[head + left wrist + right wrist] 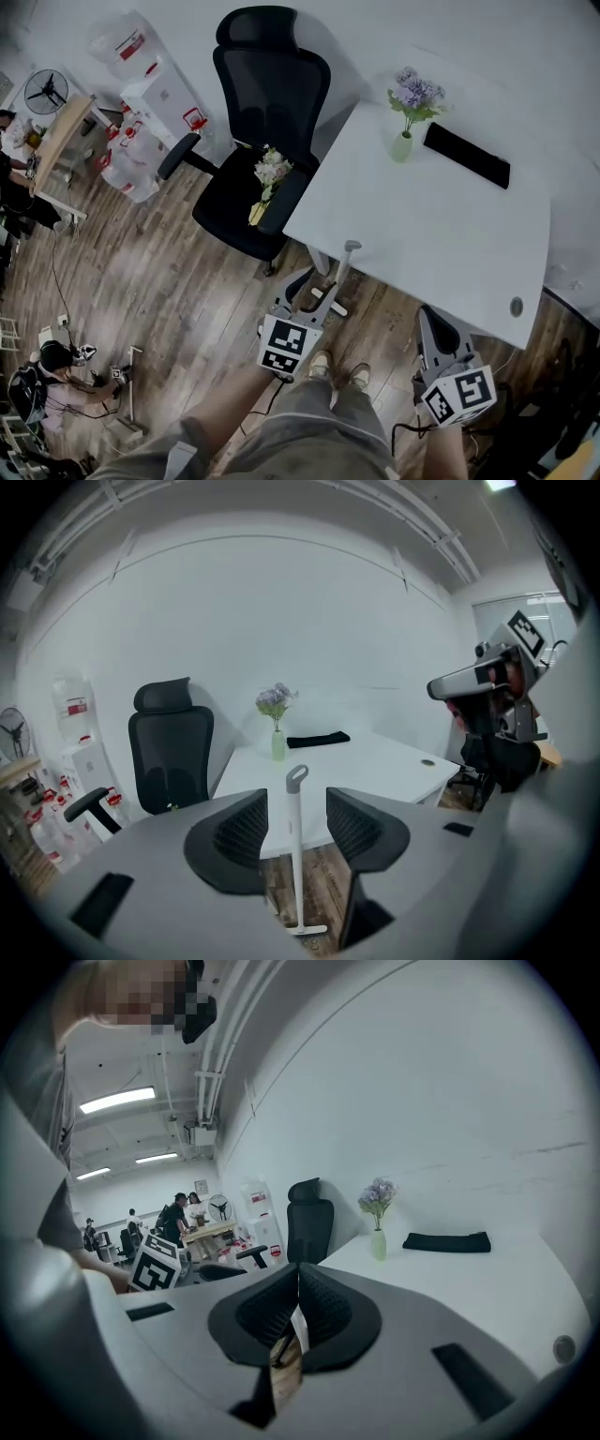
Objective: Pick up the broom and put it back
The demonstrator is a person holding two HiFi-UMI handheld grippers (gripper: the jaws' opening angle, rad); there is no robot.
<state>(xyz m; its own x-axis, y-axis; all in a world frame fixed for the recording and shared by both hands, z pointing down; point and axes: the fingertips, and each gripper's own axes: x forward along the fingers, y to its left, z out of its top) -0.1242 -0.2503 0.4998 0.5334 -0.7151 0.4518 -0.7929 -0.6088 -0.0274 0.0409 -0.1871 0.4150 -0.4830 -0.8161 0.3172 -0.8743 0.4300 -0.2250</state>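
The broom [339, 272] stands upright on the wooden floor, its grey handle loop against the edge of the white table [441, 234]. My left gripper [305, 289] is open just in front of it. In the left gripper view the white shaft of the broom [296, 855] shows in the gap of the left gripper [296, 822], apart from both pads, with its flat head on the floor. My right gripper [429, 319] hangs lower right by the table's near edge. In its own view the right gripper [298, 1290] is shut with nothing in it.
A black office chair [262, 122] stands left of the table with a small bunch of flowers [269, 180] on its seat. On the table are a vase of flowers [405, 141] and a black flat object [466, 155]. Water bottles [131, 159] and people are at the far left.
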